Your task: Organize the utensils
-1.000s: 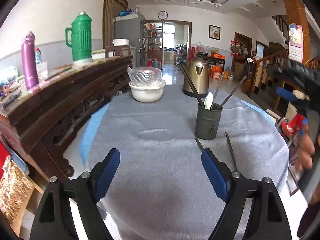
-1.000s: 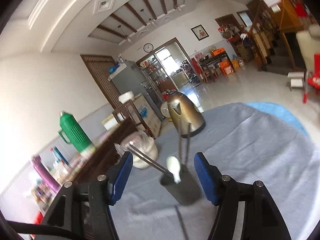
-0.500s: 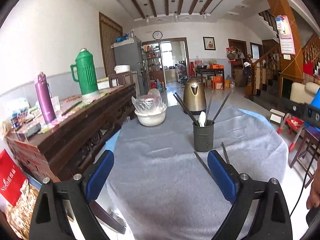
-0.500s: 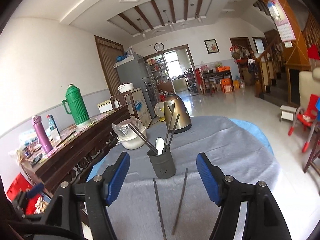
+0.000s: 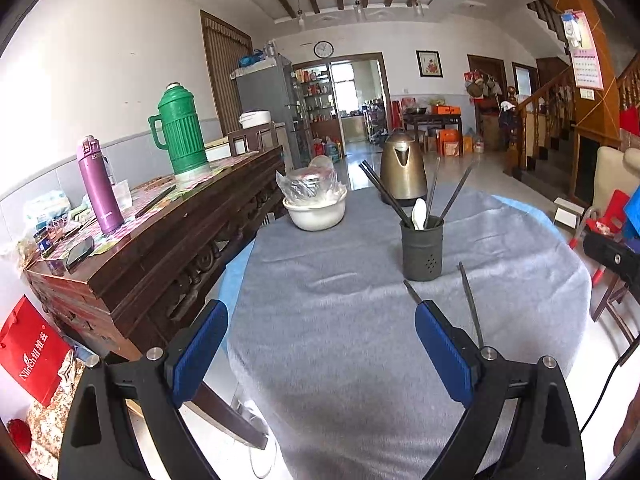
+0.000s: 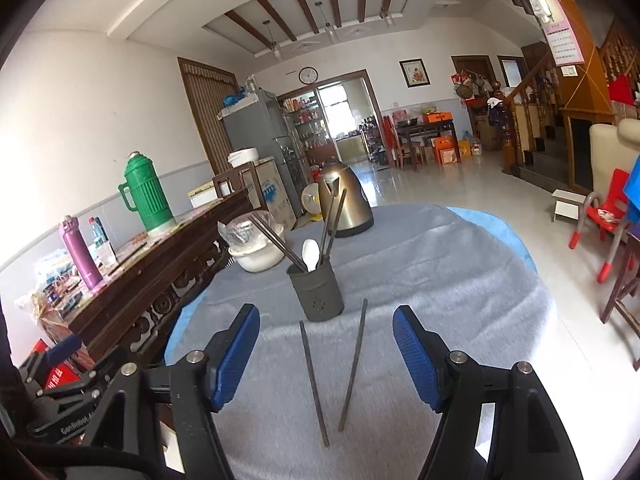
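While the round desk lies mostly bare under its grey cloth, a sideboard crowds its left edge. Two dark chopsticks lie loose in a narrow V just before the grey holder, which stands mid-desk with chopsticks and a white spoon. The left gripper and right gripper gape empty above the near edge; the left's jaws have just widened.

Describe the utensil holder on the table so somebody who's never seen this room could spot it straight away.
Find the round table with the grey cloth. Near its middle stands the utensil holder, in front of the gold kettle and right of the white bowl. It is the only dark cup there, holding chopsticks and a white spoon.
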The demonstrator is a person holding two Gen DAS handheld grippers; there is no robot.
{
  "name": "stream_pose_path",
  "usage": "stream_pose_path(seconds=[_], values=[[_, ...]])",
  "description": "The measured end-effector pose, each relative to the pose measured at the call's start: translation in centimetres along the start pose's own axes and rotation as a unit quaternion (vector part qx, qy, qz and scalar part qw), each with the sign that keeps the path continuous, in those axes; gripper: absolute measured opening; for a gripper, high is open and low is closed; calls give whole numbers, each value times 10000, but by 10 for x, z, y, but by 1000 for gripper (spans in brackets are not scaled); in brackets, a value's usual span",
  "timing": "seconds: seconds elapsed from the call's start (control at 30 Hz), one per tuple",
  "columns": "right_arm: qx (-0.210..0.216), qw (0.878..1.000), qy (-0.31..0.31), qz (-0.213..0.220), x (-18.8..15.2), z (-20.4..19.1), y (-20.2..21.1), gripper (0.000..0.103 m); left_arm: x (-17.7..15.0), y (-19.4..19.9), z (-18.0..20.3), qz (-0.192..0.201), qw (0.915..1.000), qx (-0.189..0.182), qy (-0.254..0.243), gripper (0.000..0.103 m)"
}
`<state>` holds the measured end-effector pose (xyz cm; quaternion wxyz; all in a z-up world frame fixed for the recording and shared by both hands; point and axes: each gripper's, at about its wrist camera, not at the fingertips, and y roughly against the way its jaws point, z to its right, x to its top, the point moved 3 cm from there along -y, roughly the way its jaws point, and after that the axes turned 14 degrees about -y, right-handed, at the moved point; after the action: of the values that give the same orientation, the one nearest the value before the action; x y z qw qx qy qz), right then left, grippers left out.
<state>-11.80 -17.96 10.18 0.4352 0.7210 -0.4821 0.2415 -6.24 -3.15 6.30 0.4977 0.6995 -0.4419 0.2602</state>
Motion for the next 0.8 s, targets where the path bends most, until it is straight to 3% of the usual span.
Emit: stream_pose_path(seconds=[0.23,0.47,0.8], values=[[-203,9992,-226,-277,-24,18,2,72,-13,-4,14,-316,9994,-137,-97,95],[-353,9980,-388,-349,-37,27,15,72,-33,-10,38,-831,9947,-575,-212,95],[-448,9988,-189,-84,-42,18,44,72,-32,6,51,-681,9952,-511,-479,95]])
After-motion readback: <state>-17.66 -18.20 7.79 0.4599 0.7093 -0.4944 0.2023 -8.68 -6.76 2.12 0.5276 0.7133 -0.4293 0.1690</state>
